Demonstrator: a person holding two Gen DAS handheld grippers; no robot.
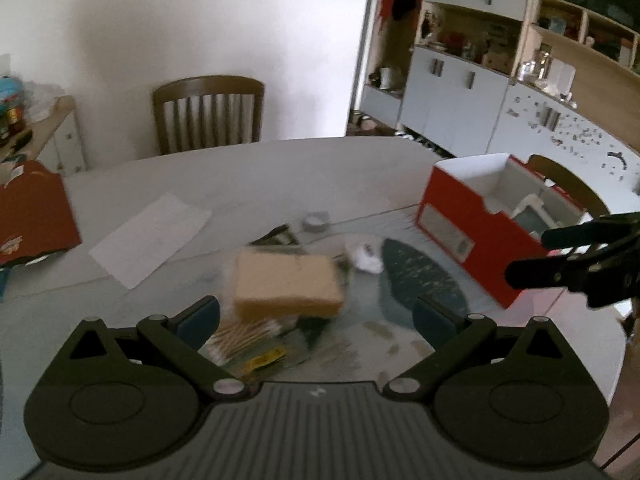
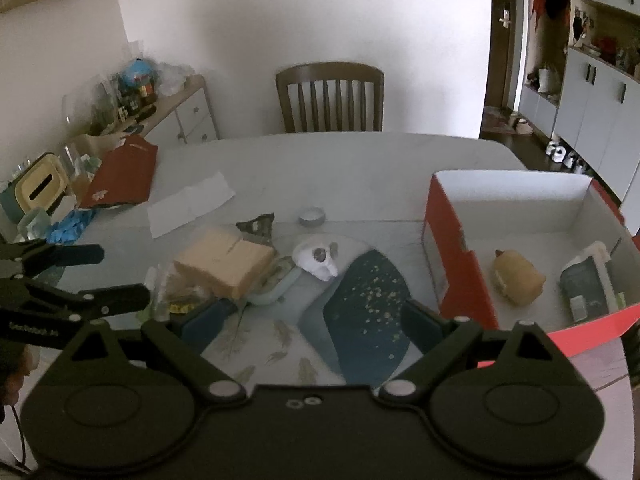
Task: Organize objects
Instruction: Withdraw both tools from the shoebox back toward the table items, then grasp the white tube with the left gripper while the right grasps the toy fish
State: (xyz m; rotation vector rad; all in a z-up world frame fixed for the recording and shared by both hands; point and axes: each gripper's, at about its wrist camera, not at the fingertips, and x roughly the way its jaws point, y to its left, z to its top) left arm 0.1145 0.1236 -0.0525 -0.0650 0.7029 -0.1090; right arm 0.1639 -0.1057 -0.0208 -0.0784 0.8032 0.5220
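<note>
Two sets of tongs, left tongs [image 1: 316, 314] and right tongs [image 2: 316, 320], hang spread and empty; the tan box [image 1: 288, 284], just ahead of the left, could topple off its loose clutter if nudged.

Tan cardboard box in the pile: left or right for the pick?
Left, probably. The tan box sits centred just ahead of the left gripper, jaws wide and empty. The right gripper faces the dark mat, with the box off to its left.
</note>
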